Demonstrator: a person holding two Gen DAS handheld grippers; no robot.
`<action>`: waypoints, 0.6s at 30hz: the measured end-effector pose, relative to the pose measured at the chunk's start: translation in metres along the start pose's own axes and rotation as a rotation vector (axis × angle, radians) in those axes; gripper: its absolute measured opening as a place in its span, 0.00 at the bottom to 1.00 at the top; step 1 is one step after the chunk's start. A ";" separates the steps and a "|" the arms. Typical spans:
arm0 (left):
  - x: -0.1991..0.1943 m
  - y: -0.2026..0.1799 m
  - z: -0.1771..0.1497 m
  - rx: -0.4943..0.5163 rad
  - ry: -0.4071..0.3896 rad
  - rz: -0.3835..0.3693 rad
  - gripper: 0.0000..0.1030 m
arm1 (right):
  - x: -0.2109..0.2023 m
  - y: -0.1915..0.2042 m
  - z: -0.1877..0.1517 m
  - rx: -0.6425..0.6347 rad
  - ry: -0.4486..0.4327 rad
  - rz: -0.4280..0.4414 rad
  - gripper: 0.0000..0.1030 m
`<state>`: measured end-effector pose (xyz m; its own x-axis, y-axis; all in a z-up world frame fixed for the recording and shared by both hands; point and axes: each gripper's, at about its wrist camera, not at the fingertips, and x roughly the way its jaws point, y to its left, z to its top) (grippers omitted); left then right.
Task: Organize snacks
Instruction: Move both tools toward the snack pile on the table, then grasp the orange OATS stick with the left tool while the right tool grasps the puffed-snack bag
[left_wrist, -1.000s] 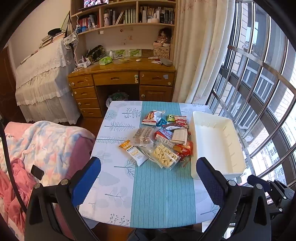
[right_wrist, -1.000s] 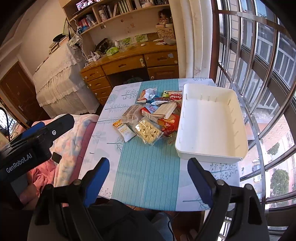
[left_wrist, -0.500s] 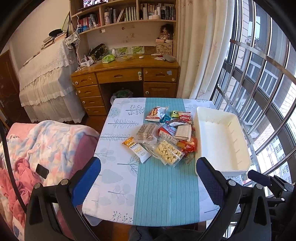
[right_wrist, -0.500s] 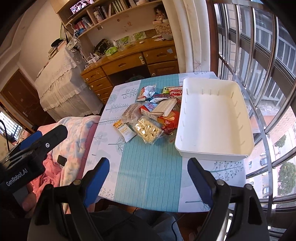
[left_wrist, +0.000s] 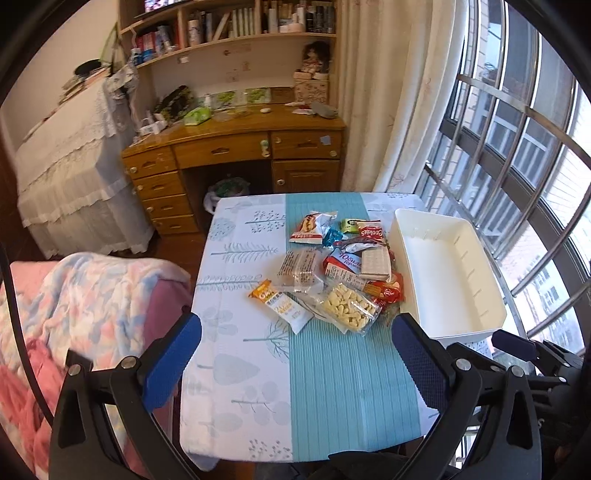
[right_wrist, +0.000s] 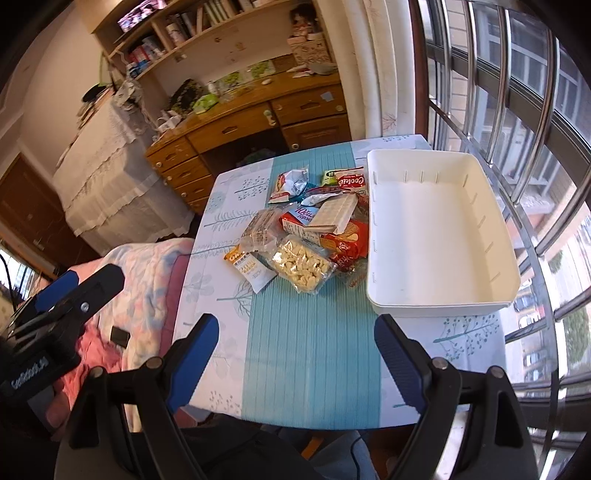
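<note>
A pile of snack packets (left_wrist: 334, 267) lies in the middle of the table, seen also in the right wrist view (right_wrist: 306, 232). It includes a clear bag of pale biscuits (left_wrist: 349, 306), an orange and white bar (left_wrist: 282, 304) and a white wafer pack (left_wrist: 375, 263). An empty white bin (left_wrist: 447, 273) stands to the right of the pile (right_wrist: 436, 229). My left gripper (left_wrist: 295, 354) is open and empty, above the table's near edge. My right gripper (right_wrist: 295, 350) is open and empty, held above the near edge too.
The table (left_wrist: 243, 369) has a blue-striped cloth. A sofa with a pink blanket (left_wrist: 85, 306) is at the left. A wooden desk (left_wrist: 236, 151) stands behind. Barred windows (left_wrist: 517, 166) run along the right. The left gripper shows in the right wrist view (right_wrist: 59, 299).
Both grippers have risen and pulled back a little, so the table looks farther away. The snacks and the bin have not moved.
</note>
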<state>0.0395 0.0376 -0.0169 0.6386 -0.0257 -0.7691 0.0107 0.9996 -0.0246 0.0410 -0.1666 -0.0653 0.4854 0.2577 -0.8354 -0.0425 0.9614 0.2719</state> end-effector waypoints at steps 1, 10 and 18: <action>0.003 0.008 0.003 0.003 0.008 -0.016 0.99 | 0.002 0.004 0.000 0.013 0.001 -0.013 0.84; 0.043 0.088 0.025 0.047 0.065 -0.119 0.99 | 0.030 0.051 0.003 0.172 -0.036 -0.092 0.84; 0.092 0.127 0.038 0.060 0.150 -0.170 0.99 | 0.054 0.064 0.002 0.298 -0.004 -0.113 0.84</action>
<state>0.1293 0.1621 -0.0665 0.5018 -0.1902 -0.8438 0.1568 0.9794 -0.1275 0.0661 -0.0909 -0.0921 0.4761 0.1502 -0.8665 0.2692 0.9131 0.3062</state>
